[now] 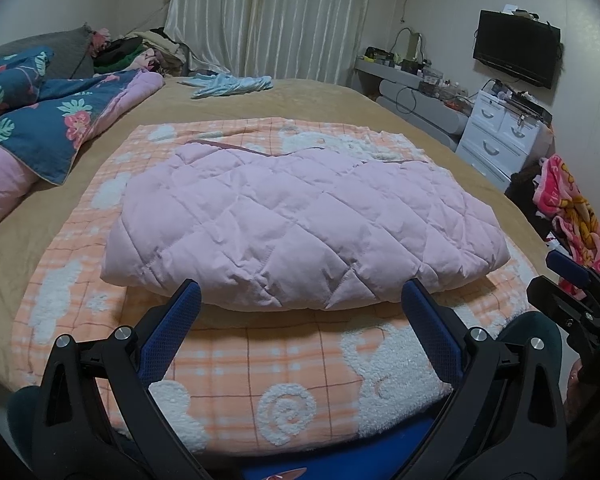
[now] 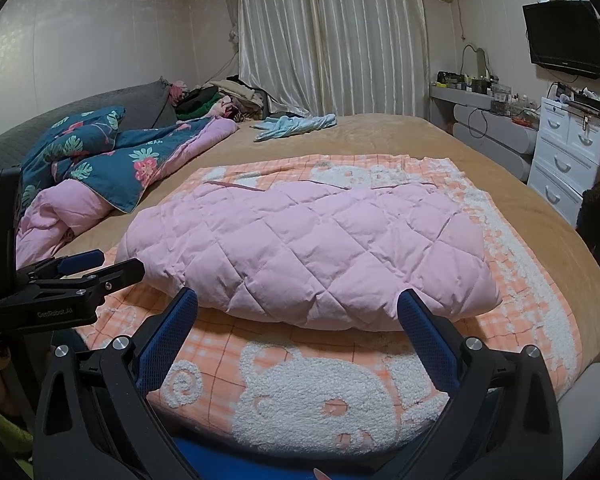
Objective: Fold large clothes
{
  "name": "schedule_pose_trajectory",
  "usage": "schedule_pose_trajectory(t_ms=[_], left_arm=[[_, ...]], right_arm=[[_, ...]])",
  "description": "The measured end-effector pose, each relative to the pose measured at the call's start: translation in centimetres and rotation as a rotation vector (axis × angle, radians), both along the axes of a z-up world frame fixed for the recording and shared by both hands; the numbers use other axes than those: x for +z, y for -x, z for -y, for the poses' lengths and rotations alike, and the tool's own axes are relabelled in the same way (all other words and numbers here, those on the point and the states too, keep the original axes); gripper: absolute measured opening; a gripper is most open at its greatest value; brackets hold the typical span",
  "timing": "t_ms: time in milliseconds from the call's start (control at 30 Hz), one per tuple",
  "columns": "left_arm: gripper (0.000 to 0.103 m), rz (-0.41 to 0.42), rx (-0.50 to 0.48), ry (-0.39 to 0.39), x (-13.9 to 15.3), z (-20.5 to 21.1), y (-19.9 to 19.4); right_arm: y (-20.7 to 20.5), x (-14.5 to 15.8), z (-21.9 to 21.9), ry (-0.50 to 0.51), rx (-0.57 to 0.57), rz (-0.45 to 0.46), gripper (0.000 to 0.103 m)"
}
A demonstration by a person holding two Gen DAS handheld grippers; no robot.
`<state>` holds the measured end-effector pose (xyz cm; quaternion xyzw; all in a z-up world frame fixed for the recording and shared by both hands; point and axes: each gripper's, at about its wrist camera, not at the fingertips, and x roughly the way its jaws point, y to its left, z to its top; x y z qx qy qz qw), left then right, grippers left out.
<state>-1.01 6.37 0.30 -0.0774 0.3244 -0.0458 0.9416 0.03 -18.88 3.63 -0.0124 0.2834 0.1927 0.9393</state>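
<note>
— Where's the garment now?

— The pale pink diamond-quilted padded jacket [image 1: 300,216] lies already folded into a thick bundle, in the middle of the orange checked towel blanket with white fluffy bear shapes [image 1: 260,380]. That blanket is spread over the tan bedspread [image 1: 340,100], reaching to the near edge of the bed.

— And your tools?

— My left gripper [image 1: 300,300] hangs just short of the bundle's near edge, its blue textured fingers [image 1: 180,320] spread wide and holding nothing. My right gripper [image 2: 298,308] is likewise spread and empty, beside the same near edge.

— How will it handle?

— Soft, puffy and light, I'd judge. The padding should spring back, so a fold may creep open, and the smooth shell could slide between the pads.

— Where would you grip?

— At the two near corners of the bundle, pinching through all the layers and not just the top one. A stitch line should give firmer purchase than a puffed panel.
</note>
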Motion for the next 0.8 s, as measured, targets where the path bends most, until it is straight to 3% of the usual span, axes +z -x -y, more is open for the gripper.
schedule_pose_trajectory(t_ms=[800], left_arm=[[0.094, 0.002, 0.006, -0.006, 0.3, -0.13, 0.29]], right_arm=[[0.02, 0.09, -0.02, -0.002, -0.003, 0.001, 0.099]])
